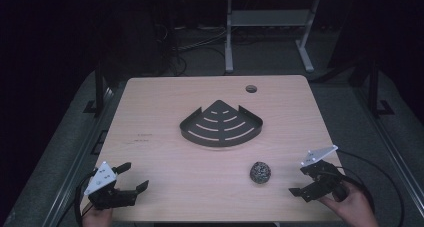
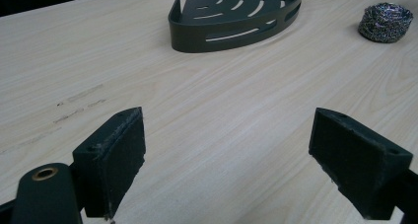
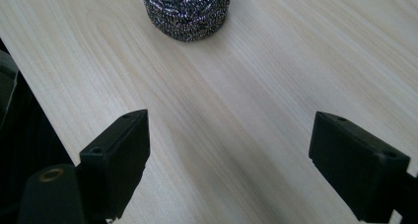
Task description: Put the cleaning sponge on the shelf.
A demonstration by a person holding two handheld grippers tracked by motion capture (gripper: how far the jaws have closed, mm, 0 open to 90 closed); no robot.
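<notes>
Near table front, both tongs open: right tongs [image 1: 301,182] beside steel scourer [image 1: 260,172], left tongs [image 1: 135,175] apart

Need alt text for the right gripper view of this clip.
A steel wool scrubber sits on the light wooden table, straight ahead of the open right gripper. Its two black fingers stand wide apart with bare tabletop between them, holding nothing.
</notes>
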